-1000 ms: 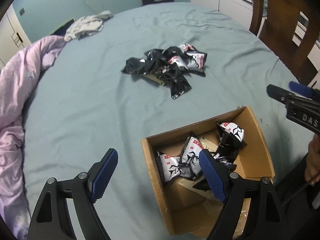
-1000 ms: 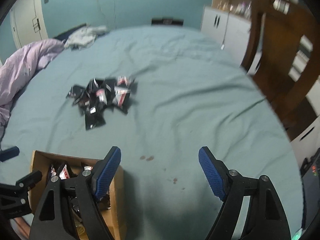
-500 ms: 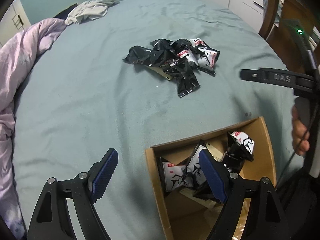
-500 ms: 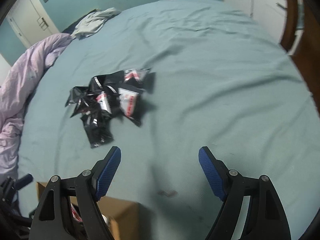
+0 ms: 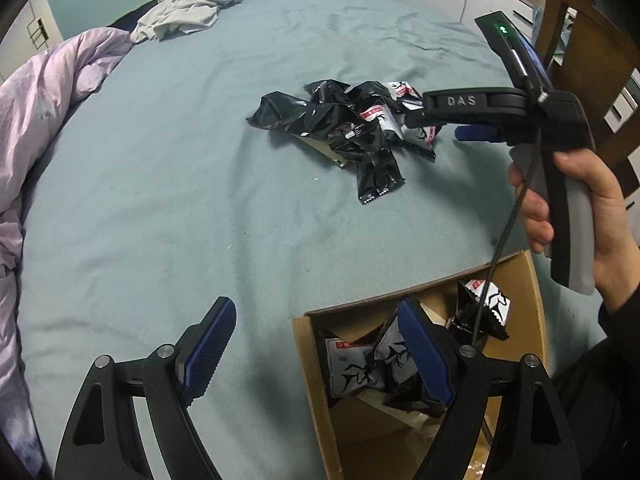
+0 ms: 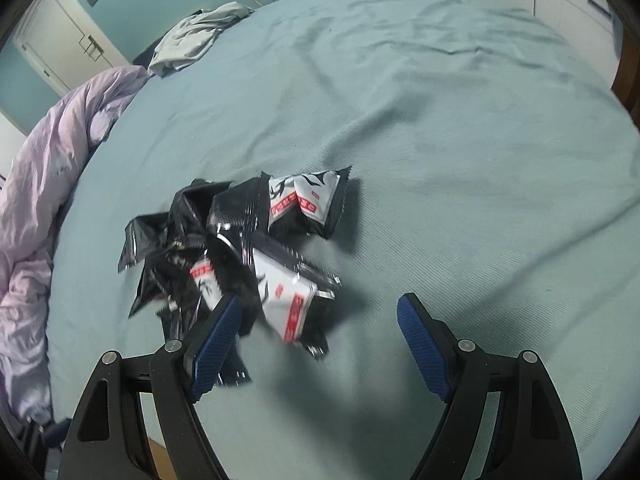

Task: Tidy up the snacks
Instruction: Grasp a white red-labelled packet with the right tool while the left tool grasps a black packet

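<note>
Left wrist view: left hand-held gripper (image 5: 316,344) jaws spread wide, nothing between the pads. Its right finger hangs over the cardboard box (image 5: 534,292), which sits on the bed (image 5: 160,184) at lower right. Box holds several snack packets (image 5: 360,368), black and white with red labels. Further up the teal sheet lies a loose pile of snack packets (image 5: 344,128). The right hand-held gripper (image 5: 432,114) shows from the side, held by the person's hand (image 5: 576,200), its tip at the right edge of the pile; contact cannot be told. A cable hangs from it across the box. Lilac duvet (image 5: 44,112) along the left edge, grey garment (image 5: 188,12) at the far end, wooden chair (image 5: 588,52) at right.

Right wrist view: right hand-held gripper (image 6: 320,320) jaws wide apart, gripping nothing. The pile (image 6: 248,248) lies just ahead; the left finger overlaps its near packets, one white-faced packet (image 6: 292,296) sits between the fingers. Picture slightly blurred. Duvet (image 6: 40,184) left, garment (image 6: 192,36) far.
</note>
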